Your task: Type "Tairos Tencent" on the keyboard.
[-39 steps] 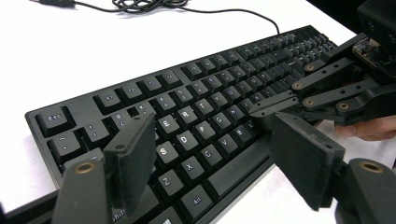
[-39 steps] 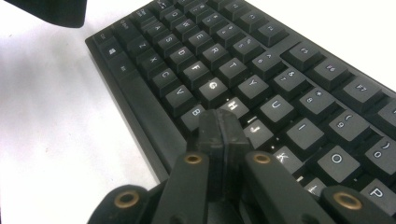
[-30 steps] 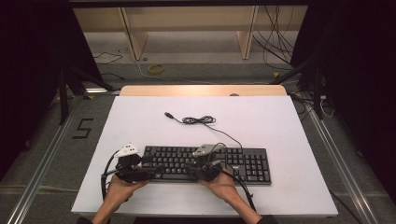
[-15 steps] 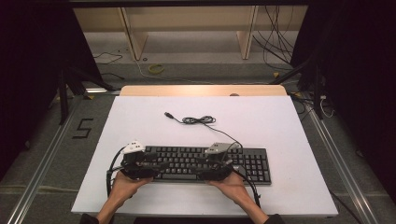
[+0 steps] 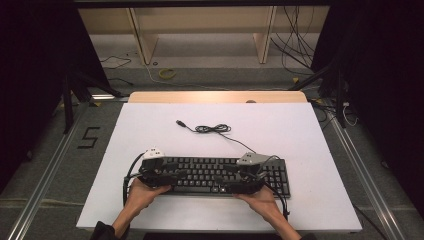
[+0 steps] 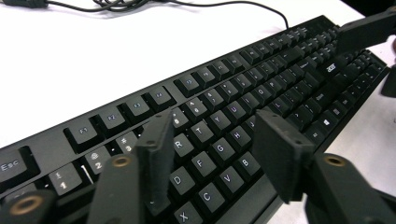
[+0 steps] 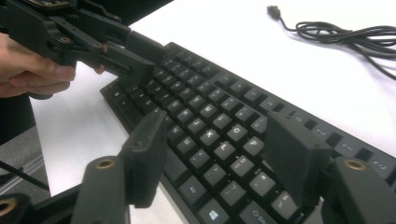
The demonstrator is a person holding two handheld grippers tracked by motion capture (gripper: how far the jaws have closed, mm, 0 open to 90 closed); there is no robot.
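The keyboard [image 5: 220, 175] lies flat near the front edge of the white counter [image 5: 300, 130], with its cable [image 5: 212, 129] coiled loosely behind it. Compared with one second ago, the right tongs [image 5: 232, 181] now sit further toward the keyboard's right half, and the left tongs [image 5: 172, 175] sit slightly further in over its left end. The left tongs [image 6: 217, 154] have just been closing and stand partly released over the letter keys, with no key pinched. The right tongs [image 7: 219, 144] have just been opening and stand released above the keys on the right of the letter block. In the high view the hands [image 5: 142, 192] and tong bodies cover the keyboard's front edge. Contact between tong tips and keys cannot be determined. The left gripper view cuts off the keyboard's left end.
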